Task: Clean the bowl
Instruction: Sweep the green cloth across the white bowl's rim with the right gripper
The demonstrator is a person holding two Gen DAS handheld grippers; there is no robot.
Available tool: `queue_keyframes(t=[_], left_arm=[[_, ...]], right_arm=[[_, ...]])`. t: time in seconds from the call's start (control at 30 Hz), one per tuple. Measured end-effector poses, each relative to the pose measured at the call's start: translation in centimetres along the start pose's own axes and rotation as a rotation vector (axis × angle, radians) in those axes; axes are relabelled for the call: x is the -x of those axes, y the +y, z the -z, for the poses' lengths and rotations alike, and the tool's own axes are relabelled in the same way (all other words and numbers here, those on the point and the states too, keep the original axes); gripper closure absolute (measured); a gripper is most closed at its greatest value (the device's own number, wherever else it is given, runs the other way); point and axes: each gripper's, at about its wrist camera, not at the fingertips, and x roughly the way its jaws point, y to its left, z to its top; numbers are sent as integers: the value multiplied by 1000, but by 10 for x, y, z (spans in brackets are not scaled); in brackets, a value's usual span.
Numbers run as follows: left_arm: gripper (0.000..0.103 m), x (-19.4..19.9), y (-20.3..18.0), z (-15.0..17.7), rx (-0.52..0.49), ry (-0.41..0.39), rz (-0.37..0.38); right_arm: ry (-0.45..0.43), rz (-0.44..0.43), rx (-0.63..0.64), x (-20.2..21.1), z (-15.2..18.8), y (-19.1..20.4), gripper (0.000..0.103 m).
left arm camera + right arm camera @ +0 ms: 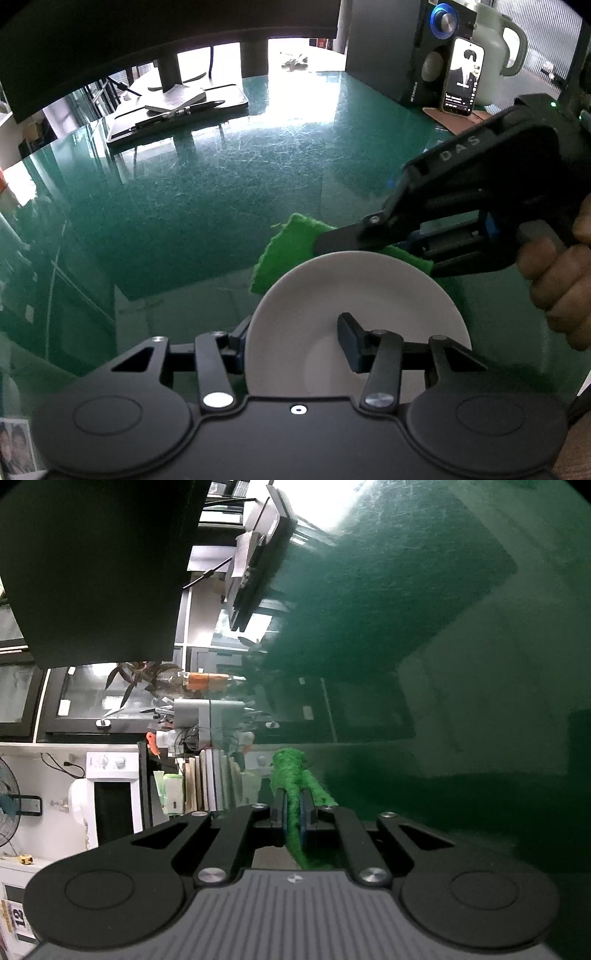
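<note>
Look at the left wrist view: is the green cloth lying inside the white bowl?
No. The green cloth sits beyond the white bowl, behind its far rim, clamped in the right gripper.

Light source: I see daylight from the window (pixel 288 48) behind the desk, blown out white.
Glare: a bright patch on the green table (pixel 295 107) shows up its fine scratches.
Shadows: the near table looks dim to me; the monitor (pixel 166 40) is a black mass.
Distortion: both views curve hard at the rims, with dark corners.
Sharpness: the right view seems soft and hazy; the cloth (pixel 293 775) reads fuzzy.
</note>
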Motion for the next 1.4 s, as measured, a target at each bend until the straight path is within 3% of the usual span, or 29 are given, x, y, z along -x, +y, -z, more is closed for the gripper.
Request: queue_keyframes(t=[0.17, 0.4, 0.67, 0.93, 1.1, 1.23, 1.4], left_arm=[[56, 0, 0, 0, 0, -2, -2], [54, 0, -3, 0, -12, 0, -11], [53, 0, -2, 0, -12, 0, -3], [53, 0, -4, 0, -21, 4, -6], [53, 0, -3, 1, -11, 1, -4], [53, -1, -2, 0, -6, 1, -2], [52, -1, -3, -1, -12, 2, -7]], right_arm=[[-3, -12, -55, 16, 2, -12, 97], [21, -25, -18, -17, -4, 8, 97], [11, -24, -78, 13, -1, -16, 97], [29, -52, -20, -20, -5, 9, 97], [-4, -73, -46, 0, -1, -6, 97], [-14, -38, -21, 15, 3, -14, 97], [-13, -60, -10, 7, 0, -6, 97]])
